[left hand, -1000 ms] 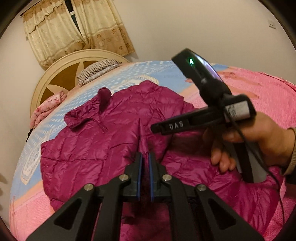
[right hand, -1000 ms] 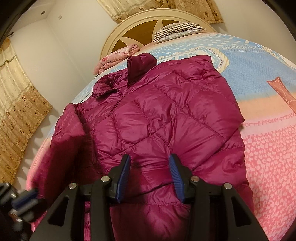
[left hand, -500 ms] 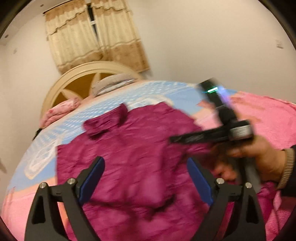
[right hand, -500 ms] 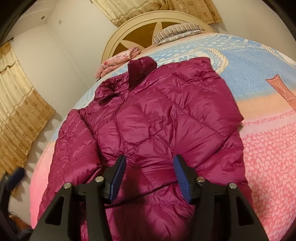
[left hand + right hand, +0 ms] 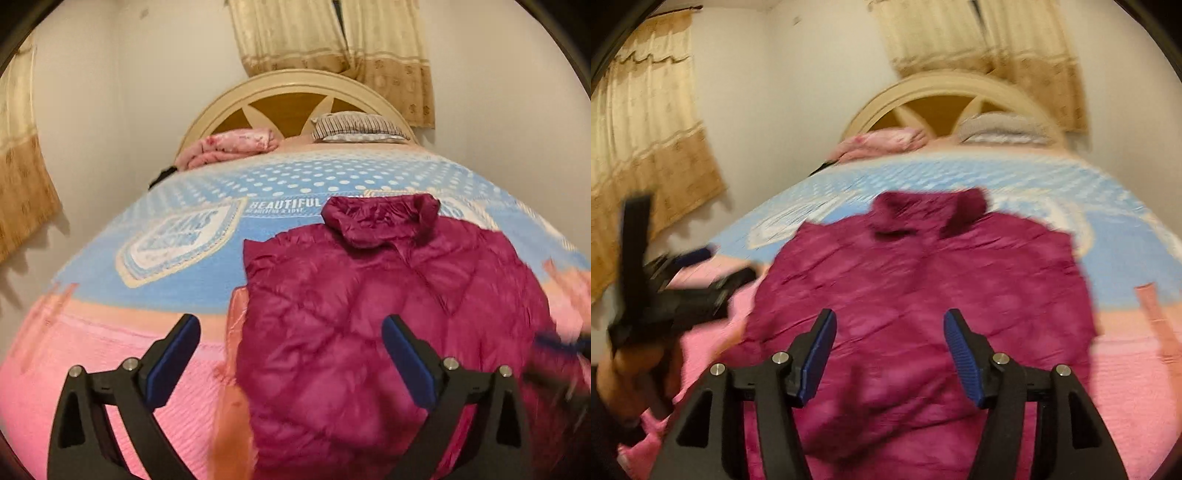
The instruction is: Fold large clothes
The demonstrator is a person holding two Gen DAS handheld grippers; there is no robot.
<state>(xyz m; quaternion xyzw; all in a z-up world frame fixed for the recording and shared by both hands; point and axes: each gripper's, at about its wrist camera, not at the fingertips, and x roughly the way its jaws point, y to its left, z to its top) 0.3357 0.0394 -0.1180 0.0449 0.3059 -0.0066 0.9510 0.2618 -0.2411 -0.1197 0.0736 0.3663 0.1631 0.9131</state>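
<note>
I see the magenta puffer jacket [image 5: 388,306] lying flat on the bed [image 5: 184,258], collar toward the headboard [image 5: 284,99]; my left gripper [image 5: 291,354] hangs w/ jaws spread wide above the jacket's left hem edge, holding nothing; right gripper [image 5: 890,354] likewise spread, empty, over the hem's middle; right view is blurred.

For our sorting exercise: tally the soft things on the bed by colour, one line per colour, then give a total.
Magenta: 1, the puffer jacket
Pink: 1, the folded blanket
Striped grey: 1, the pillow
Total: 3
</note>
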